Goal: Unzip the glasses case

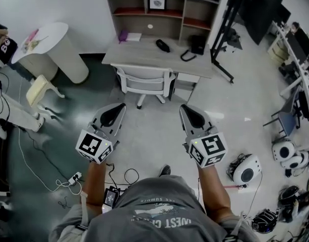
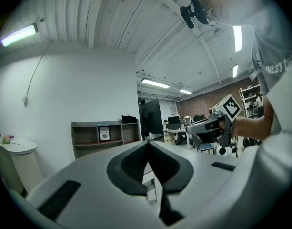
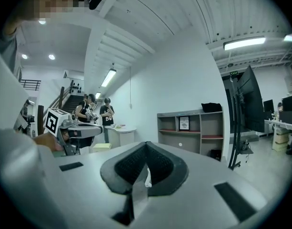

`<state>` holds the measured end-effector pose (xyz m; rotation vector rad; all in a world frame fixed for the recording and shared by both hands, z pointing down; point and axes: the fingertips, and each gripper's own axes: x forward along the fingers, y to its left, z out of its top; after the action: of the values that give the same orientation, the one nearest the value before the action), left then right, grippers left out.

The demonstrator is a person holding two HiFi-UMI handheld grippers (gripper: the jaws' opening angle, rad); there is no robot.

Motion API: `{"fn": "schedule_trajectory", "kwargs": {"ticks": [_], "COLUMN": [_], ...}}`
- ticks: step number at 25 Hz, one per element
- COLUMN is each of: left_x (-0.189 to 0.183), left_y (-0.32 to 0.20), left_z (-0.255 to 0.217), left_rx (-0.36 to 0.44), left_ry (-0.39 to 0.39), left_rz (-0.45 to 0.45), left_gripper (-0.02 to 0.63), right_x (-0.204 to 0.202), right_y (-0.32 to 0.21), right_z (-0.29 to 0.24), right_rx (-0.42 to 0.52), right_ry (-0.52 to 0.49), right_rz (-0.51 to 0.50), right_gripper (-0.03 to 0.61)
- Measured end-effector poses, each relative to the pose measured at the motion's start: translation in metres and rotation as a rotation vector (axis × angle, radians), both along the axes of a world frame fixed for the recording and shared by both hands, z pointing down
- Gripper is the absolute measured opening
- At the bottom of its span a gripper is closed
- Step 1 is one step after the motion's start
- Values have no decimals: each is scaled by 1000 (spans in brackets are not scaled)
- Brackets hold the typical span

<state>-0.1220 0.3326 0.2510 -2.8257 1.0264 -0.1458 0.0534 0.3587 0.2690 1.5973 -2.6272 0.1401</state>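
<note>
Left tongs [image 1: 119, 109] and right tongs [image 1: 187, 110] are shut, jaws together, nothing gripped; both are held level, side by side, over the floor [image 1: 159, 135]. The case [image 1: 163, 45], dark and oblong, is seen on the surface [image 1: 129, 54] ahead, beyond a white chair [image 1: 144, 79], well apart from both.

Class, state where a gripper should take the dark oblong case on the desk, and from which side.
Probably across the narrow width of the case, from the chair side: it lies flat on the desk, with shelves behind it.
</note>
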Motion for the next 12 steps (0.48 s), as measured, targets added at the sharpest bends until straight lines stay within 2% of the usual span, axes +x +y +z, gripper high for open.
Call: {"fn": "schedule_trajectory", "kwargs": {"ticks": [5,12], "left_x": [26,57], "left_y": [-12,-21], "left_z": [-2,7], "left_rx": [-3,-10], "left_ry": [-11,-47], "left_rz": [-31,-20], "left_gripper": [-2,-2], "right_x": [23,49], "right_y": [-20,-31], "right_z": [3,14], "right_rx": [-2,-14], "right_ry": [-12,-41], "right_rz": [-39,-45], "right_gripper": [11,11]}}
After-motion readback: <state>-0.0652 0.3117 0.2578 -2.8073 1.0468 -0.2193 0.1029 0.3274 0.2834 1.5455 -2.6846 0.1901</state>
